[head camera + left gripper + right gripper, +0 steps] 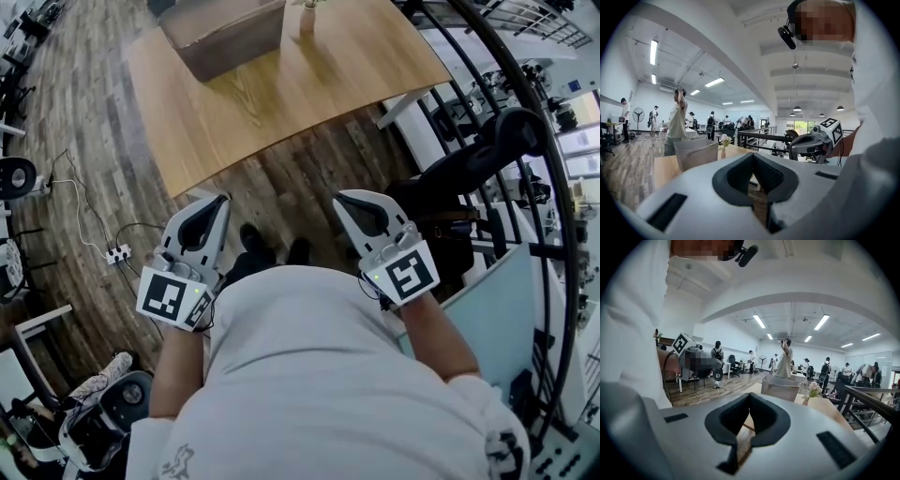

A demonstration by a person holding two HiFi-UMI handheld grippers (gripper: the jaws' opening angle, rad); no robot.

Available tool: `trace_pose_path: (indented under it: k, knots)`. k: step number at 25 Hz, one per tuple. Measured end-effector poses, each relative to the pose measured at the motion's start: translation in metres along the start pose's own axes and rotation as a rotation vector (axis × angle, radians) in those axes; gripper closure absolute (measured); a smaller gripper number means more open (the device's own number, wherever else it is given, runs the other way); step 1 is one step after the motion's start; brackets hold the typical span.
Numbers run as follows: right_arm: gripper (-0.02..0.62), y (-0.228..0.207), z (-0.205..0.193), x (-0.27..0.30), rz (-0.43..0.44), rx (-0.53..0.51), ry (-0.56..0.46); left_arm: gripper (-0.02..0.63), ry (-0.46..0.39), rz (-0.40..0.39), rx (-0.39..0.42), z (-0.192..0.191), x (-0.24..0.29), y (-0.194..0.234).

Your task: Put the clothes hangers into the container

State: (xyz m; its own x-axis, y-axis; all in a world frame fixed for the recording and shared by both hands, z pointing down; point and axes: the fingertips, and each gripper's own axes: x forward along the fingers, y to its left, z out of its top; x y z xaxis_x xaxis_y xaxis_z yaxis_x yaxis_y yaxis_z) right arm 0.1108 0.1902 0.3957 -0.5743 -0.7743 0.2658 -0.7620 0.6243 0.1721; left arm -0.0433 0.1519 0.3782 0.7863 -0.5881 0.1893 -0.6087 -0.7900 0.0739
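Observation:
I see no clothes hangers in any view. The grey open-top container [225, 33] stands at the far end of the wooden table [281, 103]; it also shows as the container [696, 152] and the container [780, 387]. My left gripper [218, 199] and right gripper [341, 199] are held close to the person's body, above the floor in front of the table's near edge. Both point toward the table. The left gripper [751, 155] has its jaws shut with nothing between them. The right gripper [749, 394] is shut and empty as well.
A small vase with flowers [307, 14] stands beside the container. A black curved railing [530, 122] and a black chair [487, 150] lie to the right. A power strip with cables [117, 253] lies on the wood floor at left. Several people stand far back.

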Motion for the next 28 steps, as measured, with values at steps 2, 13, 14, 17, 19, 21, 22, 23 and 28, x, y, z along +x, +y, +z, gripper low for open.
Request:
trace_pose_path:
  k: [2,13,14,17,19,21,22,23,28]
  knots:
    - [0.589,0.001,-0.003,-0.005,0.001,-0.005,0.006,0.6,0.0,-0.002,-0.003,-0.002,0.001,-0.004]
    - [0.589,-0.004,-0.004,-0.019,-0.008,-0.002,0.006,0.6,-0.013,0.008,-0.006,-0.001,0.0,-0.011]
    - [0.589,-0.005,-0.003,-0.02,-0.008,-0.005,0.001,0.6,-0.014,0.008,-0.007,-0.002,0.001,-0.012]
    - [0.589,-0.008,-0.003,-0.02,-0.005,-0.017,0.002,0.6,-0.019,0.008,-0.008,-0.001,0.002,-0.013]
    - [0.589,-0.011,-0.002,-0.019,-0.002,-0.023,0.005,0.6,-0.022,0.01,-0.007,0.001,0.003,-0.011]
    - [0.589,-0.011,-0.002,-0.018,0.003,-0.028,0.014,0.6,-0.026,0.01,-0.008,0.003,0.004,-0.009]
    - [0.589,-0.011,-0.002,-0.017,0.007,-0.031,0.019,0.6,-0.026,0.012,-0.009,0.003,0.004,-0.008]
    - [0.589,-0.011,0.0,-0.016,0.009,-0.033,0.02,0.6,-0.027,0.014,-0.009,0.004,0.003,-0.007]
    - [0.589,-0.02,0.008,-0.019,-0.008,-0.034,0.0,0.6,-0.027,0.015,-0.007,0.008,0.005,-0.007]
